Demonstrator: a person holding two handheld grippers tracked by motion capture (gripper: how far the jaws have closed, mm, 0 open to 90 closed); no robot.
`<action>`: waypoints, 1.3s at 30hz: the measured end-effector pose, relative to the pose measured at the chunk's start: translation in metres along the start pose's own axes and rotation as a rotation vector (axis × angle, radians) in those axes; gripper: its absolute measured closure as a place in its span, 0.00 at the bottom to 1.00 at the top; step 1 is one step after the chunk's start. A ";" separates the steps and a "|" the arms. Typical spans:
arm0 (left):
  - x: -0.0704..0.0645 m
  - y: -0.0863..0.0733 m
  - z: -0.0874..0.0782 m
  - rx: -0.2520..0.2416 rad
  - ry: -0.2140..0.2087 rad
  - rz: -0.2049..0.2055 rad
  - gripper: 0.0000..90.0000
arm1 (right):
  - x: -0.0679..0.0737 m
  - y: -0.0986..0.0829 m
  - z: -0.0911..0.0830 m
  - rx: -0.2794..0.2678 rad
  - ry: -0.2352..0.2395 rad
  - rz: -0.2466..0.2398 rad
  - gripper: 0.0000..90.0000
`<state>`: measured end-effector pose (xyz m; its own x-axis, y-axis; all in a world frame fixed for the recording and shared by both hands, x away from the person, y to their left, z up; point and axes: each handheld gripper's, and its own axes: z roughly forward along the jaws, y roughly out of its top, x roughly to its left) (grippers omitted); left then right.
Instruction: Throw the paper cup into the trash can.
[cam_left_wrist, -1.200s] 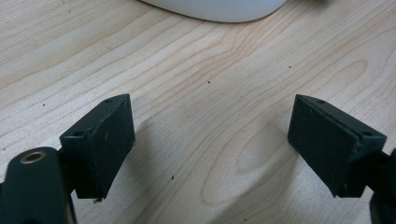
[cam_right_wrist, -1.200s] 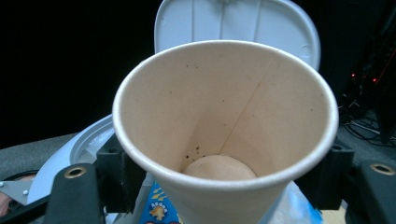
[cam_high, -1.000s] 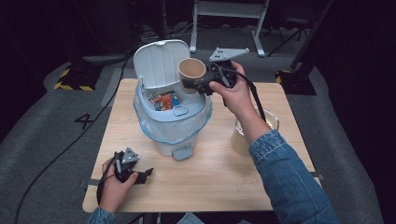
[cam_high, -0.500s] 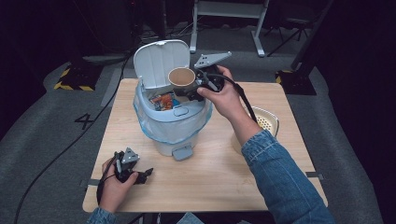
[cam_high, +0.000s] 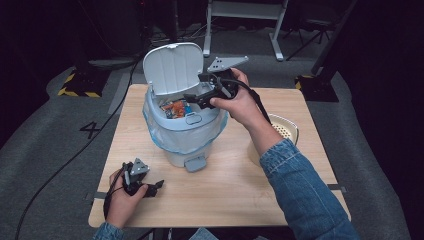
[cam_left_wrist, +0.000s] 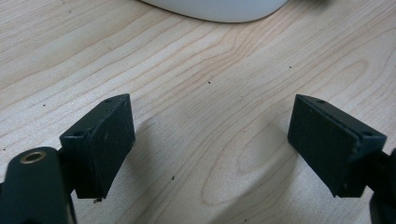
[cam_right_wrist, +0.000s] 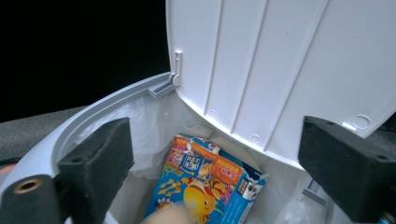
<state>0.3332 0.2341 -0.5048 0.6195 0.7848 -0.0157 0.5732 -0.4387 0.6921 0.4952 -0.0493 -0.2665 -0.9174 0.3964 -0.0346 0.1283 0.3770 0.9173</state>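
On the pale wooden surface (cam_high: 235, 185), the right tongs (cam_high: 192, 98), above centre frame, now gape wide with nothing between the jaws; the brown paper cup they held a second ago has left them. Below them the white bin (cam_high: 182, 130), lid up and lined with a plastic bag, holds a colourful snack box (cam_right_wrist: 210, 179). At lower left, the left tongs (cam_high: 157, 186) rest wide open on the wood.

Table (cam_high: 240, 195) evenly lit from overhead; surroundings dark. Soft shadows beneath jaws. High view slightly soft; bin (cam_right_wrist: 93, 116) interior's lower edge blurred.
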 end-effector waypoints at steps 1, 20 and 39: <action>0.000 0.000 0.000 0.000 0.001 0.000 0.17 | 0.000 0.001 -0.003 -0.002 0.003 -0.007 0.21; 0.000 0.000 0.000 0.001 0.001 0.004 0.17 | -0.007 -0.003 -0.100 0.017 -0.094 -0.059 0.18; 0.001 0.000 0.000 0.002 -0.004 0.004 0.17 | -0.020 -0.068 -0.197 0.078 -0.202 0.019 0.25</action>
<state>0.3340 0.2353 -0.5046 0.6237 0.7815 -0.0157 0.5719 -0.4426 0.6907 0.4304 -0.2473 -0.2505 -0.8211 0.5612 -0.1037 0.1808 0.4281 0.8855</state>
